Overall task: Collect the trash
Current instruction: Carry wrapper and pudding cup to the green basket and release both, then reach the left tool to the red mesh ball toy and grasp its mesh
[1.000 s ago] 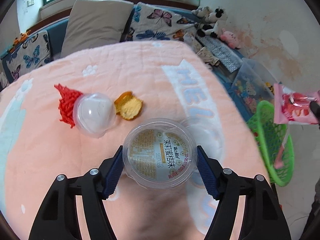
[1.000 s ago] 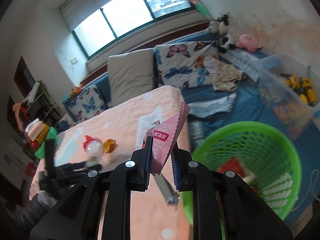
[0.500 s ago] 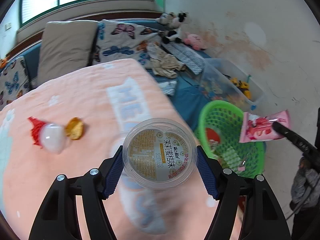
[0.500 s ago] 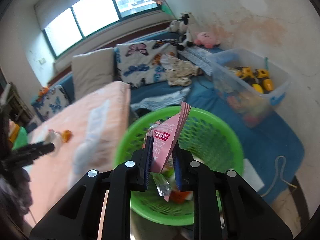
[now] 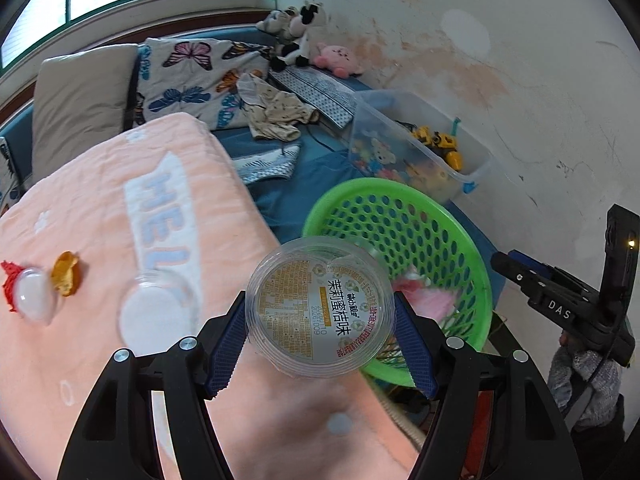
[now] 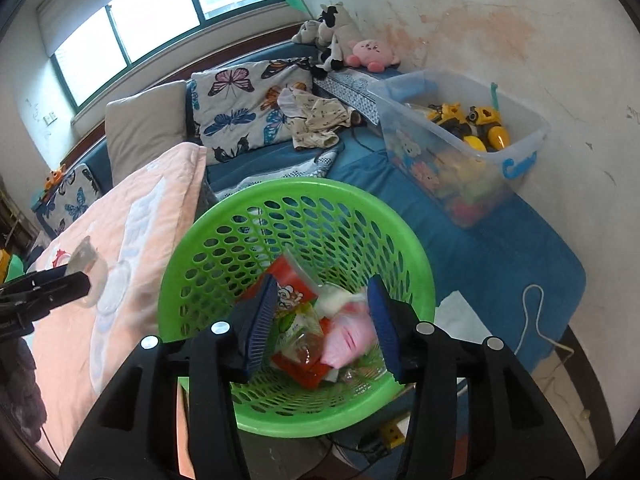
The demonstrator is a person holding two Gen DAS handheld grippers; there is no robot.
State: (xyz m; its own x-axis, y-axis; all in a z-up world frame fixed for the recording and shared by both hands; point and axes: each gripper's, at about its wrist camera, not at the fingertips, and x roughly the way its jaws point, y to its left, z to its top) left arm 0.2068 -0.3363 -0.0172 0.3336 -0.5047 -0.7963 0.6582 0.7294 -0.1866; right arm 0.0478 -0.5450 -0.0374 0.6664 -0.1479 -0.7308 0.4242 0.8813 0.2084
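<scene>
On the far left of the left wrist view a clear round shell (image 5: 35,299) with red netting (image 5: 9,285) and an orange peel (image 5: 67,278) lie on the pink blanket (image 5: 120,208), well apart from both grippers; these are trash not yet collected, in my judgement. Further right, the left gripper (image 5: 320,328) holds a clear plastic cup (image 5: 318,318) across its round wall, both blue pads pressing its sides; the cup's printed seal faces the camera, so its long axis points back along the fingers. The green basket (image 5: 472,268) lies just beyond the cup and to its right, lower than the cup; the cup overlaps the near rim but is not yet over the middle. So the coming move, as I judge it, is a short carry forward and to the right, then a release.

In the right wrist view the right gripper (image 6: 322,316) hangs over the basket (image 6: 224,216); its jaws have just been opening and nothing is pressed between them; the pink wrapper (image 6: 348,336) lies blurred below on the other wrappers in the basket. The left gripper is nearer to the remaining trash.
</scene>
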